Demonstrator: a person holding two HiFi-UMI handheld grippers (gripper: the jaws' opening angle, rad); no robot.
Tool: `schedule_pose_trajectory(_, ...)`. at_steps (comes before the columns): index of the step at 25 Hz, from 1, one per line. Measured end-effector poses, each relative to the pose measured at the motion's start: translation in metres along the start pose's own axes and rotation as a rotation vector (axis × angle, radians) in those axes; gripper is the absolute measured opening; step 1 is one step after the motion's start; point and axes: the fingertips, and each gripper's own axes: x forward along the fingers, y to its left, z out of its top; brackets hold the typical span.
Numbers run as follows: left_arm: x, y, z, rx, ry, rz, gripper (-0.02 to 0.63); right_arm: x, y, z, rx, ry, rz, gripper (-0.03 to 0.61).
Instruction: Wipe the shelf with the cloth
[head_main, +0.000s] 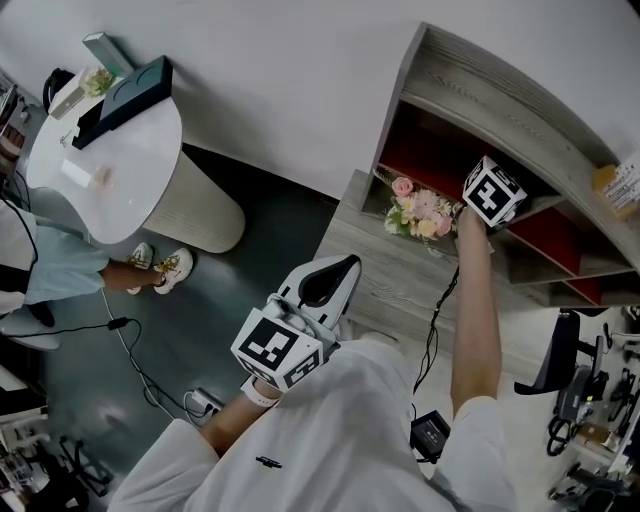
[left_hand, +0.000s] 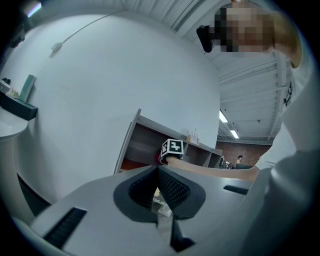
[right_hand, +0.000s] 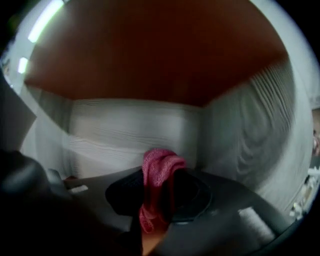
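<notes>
The grey wooden shelf (head_main: 470, 75) with red inner panels stands at the right of the head view. My right gripper (head_main: 489, 192) reaches into one upper compartment, so only its marker cube shows there. In the right gripper view the right gripper (right_hand: 159, 182) is shut on a pink cloth (right_hand: 156, 172), which bunches up between the jaws in front of the compartment's grey back wall (right_hand: 130, 132). My left gripper (head_main: 322, 285) hangs close to my body, away from the shelf, shut with nothing in it. From the left gripper view, the left gripper (left_hand: 159, 176) points toward the shelf (left_hand: 145, 142).
A bunch of pink and white flowers (head_main: 420, 212) lies on the lower shelf surface just left of my right arm. A white round table (head_main: 110, 170) stands at far left, with a person's shoes (head_main: 160, 265) and cables (head_main: 130, 345) on the dark floor. Black equipment (head_main: 558, 352) sits at the right edge.
</notes>
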Motion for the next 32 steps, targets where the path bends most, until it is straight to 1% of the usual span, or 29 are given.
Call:
schedule_pose_trajectory(2, 0.002, -0.001, 0.0, 0.004, 0.003, -0.005, 0.002, -0.002, 0.015, 0.007, -0.048, -0.018, 0.032, 0.109)
schedule_pose_trajectory(6, 0.002, -0.001, 0.002, 0.004, 0.001, -0.001, 0.002, -0.004, 0.05, 0.017, -0.086, -0.049, 0.097, 0.109)
schedule_pose_trajectory(11, -0.002, 0.006, 0.002, 0.004, -0.003, 0.025, 0.002, -0.011, 0.11, 0.024, -0.17, -0.095, 0.225, 0.109)
schedule_pose_trajectory(18, -0.013, 0.022, 0.007, 0.002, -0.017, 0.082, 0.002, -0.019, 0.178, 0.037, -0.196, -0.163, 0.379, 0.11)
schedule_pose_trajectory(21, -0.017, 0.027, 0.008, 0.004, -0.016, 0.101, 0.002, -0.024, 0.197, 0.046, -0.166, -0.202, 0.434, 0.109)
schedule_pose_trajectory(23, -0.019, 0.03, 0.008, 0.002, -0.018, 0.114, 0.002, -0.028, 0.209, 0.057, -0.149, -0.254, 0.469, 0.11)
schedule_pose_trajectory(26, -0.023, 0.034, 0.012, 0.005, -0.022, 0.126, 0.002, -0.031, 0.215, 0.067, -0.127, -0.303, 0.481, 0.11)
schedule_pose_trajectory(29, -0.023, 0.035, 0.012, 0.006, -0.018, 0.132, 0.002, -0.031, 0.208, 0.07, -0.119, -0.356, 0.448, 0.112)
schedule_pose_trajectory(32, -0.022, 0.031, 0.012, 0.009, -0.015, 0.126, 0.002, -0.035, 0.193, 0.087, -0.068, -0.423, 0.41, 0.112)
